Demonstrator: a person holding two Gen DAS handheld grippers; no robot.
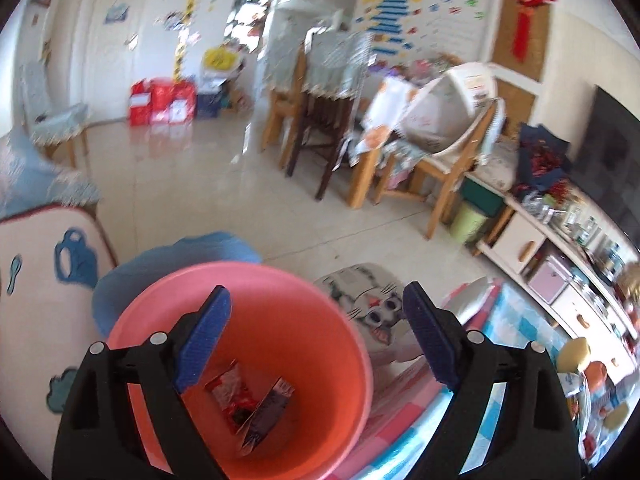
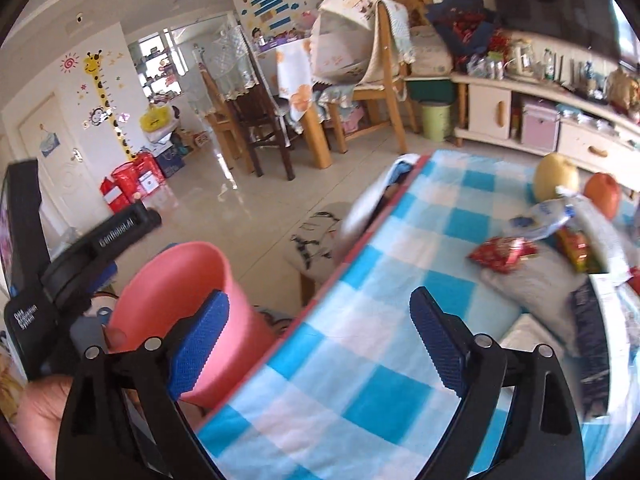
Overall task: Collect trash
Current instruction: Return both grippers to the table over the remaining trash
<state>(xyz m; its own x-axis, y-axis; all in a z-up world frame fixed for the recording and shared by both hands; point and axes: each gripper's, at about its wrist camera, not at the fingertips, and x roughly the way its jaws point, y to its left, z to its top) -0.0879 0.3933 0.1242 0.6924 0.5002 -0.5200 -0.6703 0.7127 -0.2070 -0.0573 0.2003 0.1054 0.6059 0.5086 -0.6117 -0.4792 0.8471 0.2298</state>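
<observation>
Left gripper: gaping wide, empty, hovering over pink bucket holding wrappers.
Right gripper: gaping wide, empty, above checked tablecloth.

Home: dining chairs, giraffe height-chart

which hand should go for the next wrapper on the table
Right. Its open, empty claw faces the checked tablecloth, with the red wrapper ahead. The left claw, also open, hangs over the pink bucket, pointing away from the table trash.
</observation>
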